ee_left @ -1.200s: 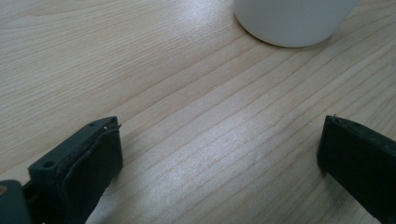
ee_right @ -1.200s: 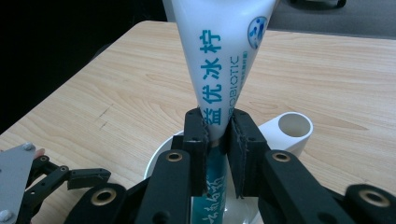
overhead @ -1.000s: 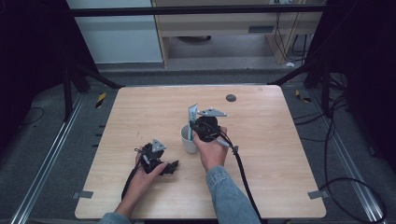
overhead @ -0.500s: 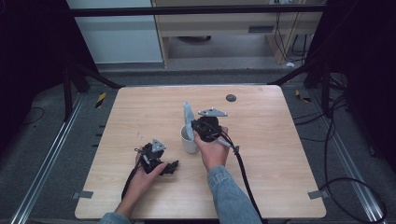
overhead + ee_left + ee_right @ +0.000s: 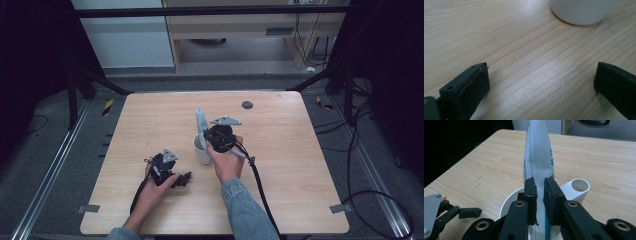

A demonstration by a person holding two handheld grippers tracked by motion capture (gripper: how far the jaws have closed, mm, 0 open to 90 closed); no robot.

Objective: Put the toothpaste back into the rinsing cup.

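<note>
1. My right gripper has its two black pads pressed flat against a white tube with blue-green lettering, one pad on each face, so the jaws stand nearly together with only the flattened tube between them.
2. In the right gripper view the tube rises from between my jaws toward twelve o'clock, narrowing to its crimped upper end, while its lower part goes down into a white cup just under the pads.
3. The cup has a short round handle or spout sticking out at about two o'clock from my jaws in that view; I cannot tell which it is.
4. From the high view the cup stands near the middle of the wooden table, and the tube leans up out of it toward twelve o'clock.
5. My right hand sits at about five o'clock of the cup, with the cable trailing off toward the table's near edge.
6. My left gripper rests low over bare wood, its jaws spread wide and nothing between them.
7. In the left gripper view the cup's rounded base sits at about one o'clock ahead of those jaws, apart from them.
8. In the high view my left gripper lies at about seven o'clock of the cup, my left hand behind it.
9. A small dark round spot lies on the table at about one o'clock of the cup, well apart.
</note>
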